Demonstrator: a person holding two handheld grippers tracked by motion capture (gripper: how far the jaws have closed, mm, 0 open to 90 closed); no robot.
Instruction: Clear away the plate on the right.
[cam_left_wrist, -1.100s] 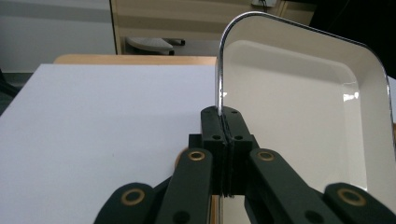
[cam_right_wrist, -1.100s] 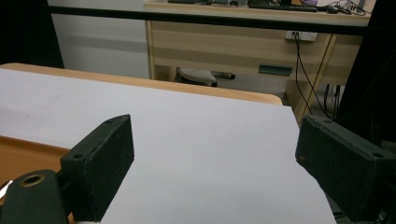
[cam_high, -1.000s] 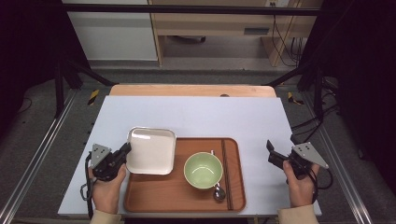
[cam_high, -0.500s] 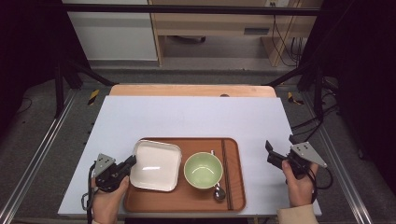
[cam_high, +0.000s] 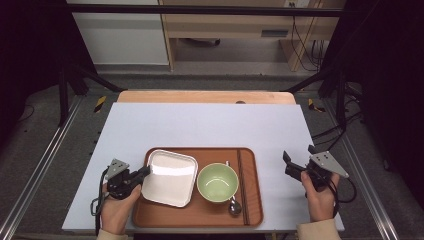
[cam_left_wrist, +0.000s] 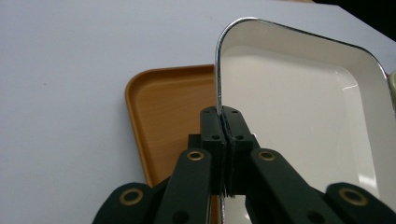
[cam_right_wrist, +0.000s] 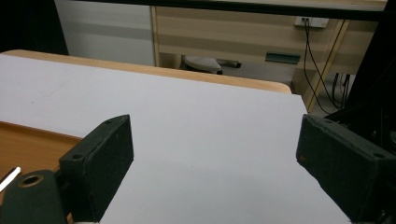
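- While clamped shut on the white dish's (cam_high: 170, 177) left rim, left tongs (cam_high: 142, 173) hold it over the tray (cam_high: 252, 200), beside the bowl (cam_high: 217, 182).
- Dish judged stiff, light, slippery; rim grip suits.
- Right tongs (cam_high: 289, 165) gape wide, empty, right of tray.

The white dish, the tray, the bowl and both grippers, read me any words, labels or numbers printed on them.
None: no readable text.
White dish, held by the left gripper: plain.
Orange tray, green bowl: unmarked.
Right gripper, fingers: no label.
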